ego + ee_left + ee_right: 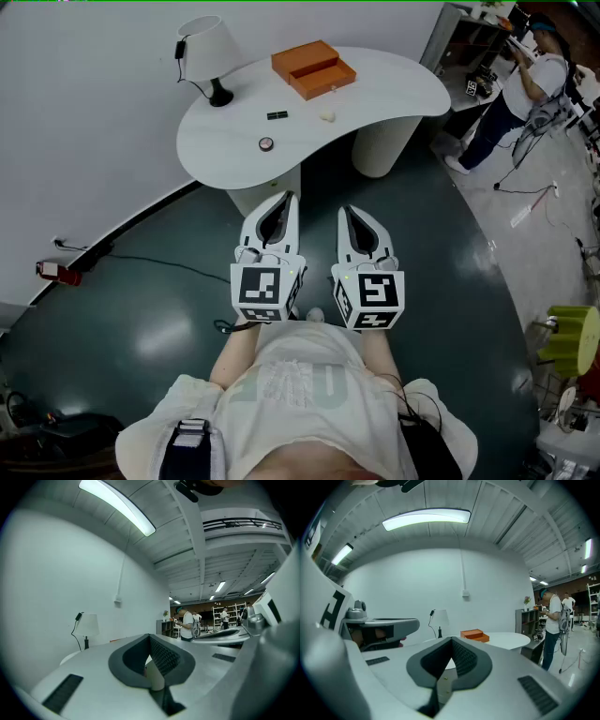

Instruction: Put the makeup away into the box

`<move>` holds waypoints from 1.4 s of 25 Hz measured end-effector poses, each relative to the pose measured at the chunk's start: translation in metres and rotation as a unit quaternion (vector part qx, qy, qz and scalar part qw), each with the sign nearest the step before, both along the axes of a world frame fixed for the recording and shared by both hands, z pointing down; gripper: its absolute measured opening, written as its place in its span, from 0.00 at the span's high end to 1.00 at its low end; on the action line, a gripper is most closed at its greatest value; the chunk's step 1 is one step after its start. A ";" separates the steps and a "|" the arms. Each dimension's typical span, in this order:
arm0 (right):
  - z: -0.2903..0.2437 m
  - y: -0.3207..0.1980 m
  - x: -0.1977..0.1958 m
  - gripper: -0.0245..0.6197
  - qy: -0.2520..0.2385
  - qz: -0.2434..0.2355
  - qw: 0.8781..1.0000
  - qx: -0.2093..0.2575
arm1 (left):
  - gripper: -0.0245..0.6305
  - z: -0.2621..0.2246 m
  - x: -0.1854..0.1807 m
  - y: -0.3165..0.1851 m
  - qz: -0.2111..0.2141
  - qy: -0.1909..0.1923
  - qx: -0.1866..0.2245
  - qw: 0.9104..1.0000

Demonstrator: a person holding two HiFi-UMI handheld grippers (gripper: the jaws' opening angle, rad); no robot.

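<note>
On the white curved table (394, 94) stands an orange box (314, 68) with its drawer part pulled out. In front of it lie a small black stick (277, 115), a small pale piece (326, 116) and a round compact (266, 143). My left gripper (287, 198) and right gripper (345, 211) are held side by side over the dark floor, short of the table, both shut and empty. In the right gripper view the box (474, 634) shows beyond the closed tips of the right gripper (451, 640). In the left gripper view the left gripper (150, 636) points towards the wall.
A white lamp (208, 52) with a black cord stands at the table's left end. A person (525, 80) stands at a bench to the far right. A cable and a red object (56, 273) lie by the wall on the left, a yellow-green thing (572, 337) at the right.
</note>
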State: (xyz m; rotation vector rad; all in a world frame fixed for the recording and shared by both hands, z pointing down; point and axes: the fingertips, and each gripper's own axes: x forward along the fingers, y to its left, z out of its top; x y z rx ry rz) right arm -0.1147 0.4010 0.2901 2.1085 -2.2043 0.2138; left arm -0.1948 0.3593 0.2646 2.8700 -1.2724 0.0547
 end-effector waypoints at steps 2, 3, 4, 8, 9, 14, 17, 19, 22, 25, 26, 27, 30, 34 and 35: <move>0.003 0.000 0.002 0.95 0.001 0.002 1.000 -0.002 | 0.97 0.001 0.003 0.000 0.001 -0.002 0.002 1.000; 0.004 0.000 0.003 0.95 0.001 0.003 1.000 -0.003 | 0.97 0.001 0.004 0.000 0.001 -0.002 0.002 1.000; 0.006 0.000 0.005 0.95 0.001 0.003 1.000 -0.004 | 0.97 0.002 0.004 0.000 0.000 -0.003 0.002 1.000; 0.009 0.003 0.012 0.95 0.000 0.007 1.000 -0.008 | 0.97 0.003 0.005 0.000 -0.006 0.000 -0.003 1.000; 0.009 0.004 0.013 0.95 0.000 0.007 1.000 -0.008 | 0.97 0.003 0.005 0.000 -0.008 0.001 -0.004 1.000; 0.007 0.001 0.020 0.95 -0.018 -0.002 1.000 0.009 | 0.97 0.006 0.011 -0.003 -0.008 0.003 -0.007 1.000; 0.006 -0.001 0.022 0.95 -0.027 -0.007 0.999 0.016 | 0.97 0.007 0.018 -0.001 -0.002 0.001 -0.007 1.000; 0.008 -0.003 0.023 0.95 -0.019 -0.005 1.000 0.016 | 0.97 0.008 0.019 -0.004 -0.002 0.001 -0.008 1.000; 0.012 -0.008 0.028 0.95 -0.014 -0.003 1.000 0.010 | 0.97 0.011 0.023 -0.014 -0.003 0.002 -0.013 1.000; 0.016 -0.018 0.039 0.95 -0.021 -0.003 1.000 0.010 | 0.97 0.014 0.032 -0.029 -0.002 0.007 -0.014 1.000; 0.016 -0.022 0.044 0.95 -0.020 -0.002 1.000 0.012 | 0.97 0.014 0.036 -0.034 0.000 0.009 -0.012 1.000; 0.017 -0.027 0.049 0.95 -0.019 0.001 1.000 0.014 | 0.97 0.015 0.042 -0.041 0.003 0.011 -0.010 1.000; 0.018 -0.047 0.067 0.95 -0.008 0.012 1.000 0.019 | 0.97 0.017 0.061 -0.063 0.017 0.017 -0.007 1.000; 0.007 -0.086 0.089 0.95 0.009 0.019 0.999 0.030 | 0.97 0.012 0.085 -0.106 0.031 0.036 -0.008 0.999; 0.003 -0.097 0.095 0.95 0.012 0.021 0.999 0.034 | 0.97 0.011 0.091 -0.118 0.034 0.040 -0.008 0.999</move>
